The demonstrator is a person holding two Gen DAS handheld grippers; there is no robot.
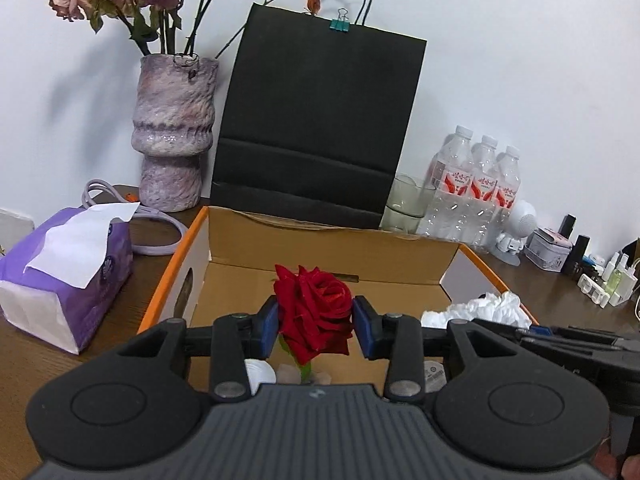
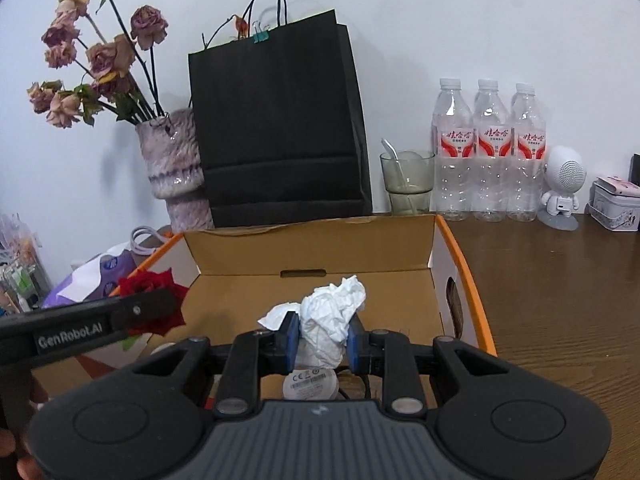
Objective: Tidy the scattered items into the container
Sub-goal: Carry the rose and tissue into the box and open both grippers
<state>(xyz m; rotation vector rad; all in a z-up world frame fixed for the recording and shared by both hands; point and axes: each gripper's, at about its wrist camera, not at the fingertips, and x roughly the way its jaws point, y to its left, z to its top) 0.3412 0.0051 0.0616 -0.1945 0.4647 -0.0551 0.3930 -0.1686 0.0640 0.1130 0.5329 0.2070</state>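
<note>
Left gripper (image 1: pixel 315 326): blue pads closed on a red fabric rose (image 1: pixel 312 312), held above the open cardboard box with orange rim (image 1: pixel 400 248). Right gripper (image 2: pixel 322 338): narrowly closed on a crumpled white tissue wad (image 2: pixel 332 316), also over the box interior. A round white labelled device (image 2: pixel 310 385) lies on the box floor. 3 clear water bottles (image 2: pixel 490 152) stand behind, beside a black paper bag (image 2: pixel 276 120).

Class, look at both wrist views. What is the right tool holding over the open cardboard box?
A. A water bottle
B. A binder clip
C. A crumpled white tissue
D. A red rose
C. In the right wrist view the right tool pinches a crumpled white tissue between its blue pads above the box; the rose is in the left tool.
</note>
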